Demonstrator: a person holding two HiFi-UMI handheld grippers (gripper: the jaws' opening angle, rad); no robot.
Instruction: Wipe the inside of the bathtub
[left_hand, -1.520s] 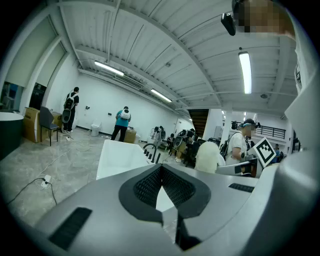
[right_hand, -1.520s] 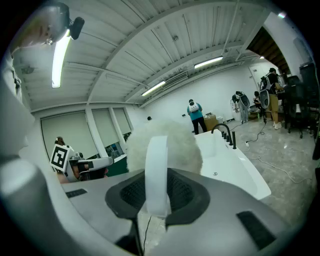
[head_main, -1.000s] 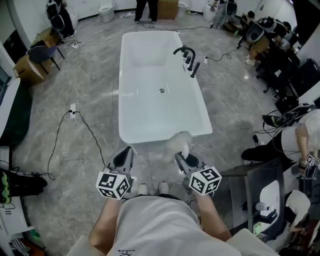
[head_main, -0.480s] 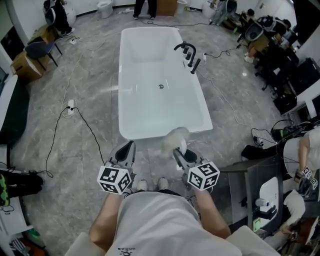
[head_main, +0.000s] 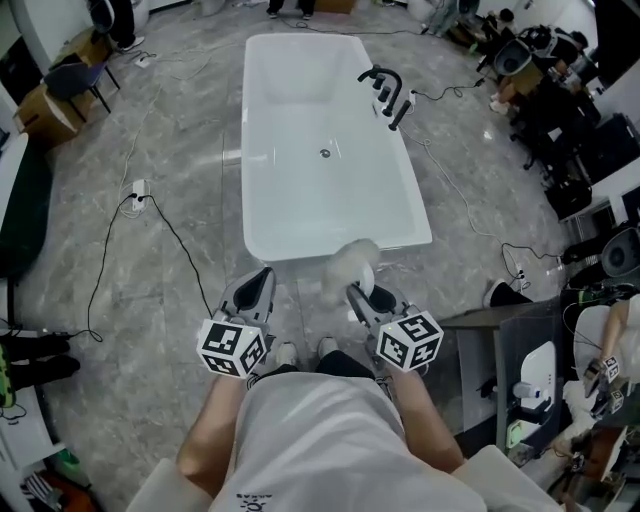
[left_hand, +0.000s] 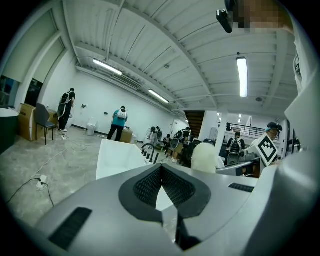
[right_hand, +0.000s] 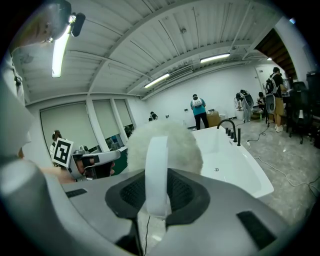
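Since nothing touches the tub's inner surface at this moment, progress: wiping not begun, by my judgement.
Bathtub (head_main: 300, 205): white, upper centre of the head view, long side running up the frame; the inside looks bare, and no wiped patch can be made out.
Drain (head_main: 324, 153): small, mid-floor of the tub.
Tap (head_main: 387, 92): black, on the rim at the tub's upper right.
Right gripper (head_main: 357, 292): lower centre of the head view, right of the midline; jaws pinched on the white strap of the fluffy pad.
Fluffy pad (head_main: 352, 260): white, standing up above the right jaws; overlaps the tub's near rim in the head view, but the right gripper view shows it in the air with the tub beyond.
Left gripper (head_main: 256, 285): lower centre, left of the midline; jaws pressed together, nothing between them.
Person: stands on the grey floor (head_main: 180, 160) just short of the tub's near end.
Left to do: carry the pad over the rim and wipe the floor and walls, so the whole job.
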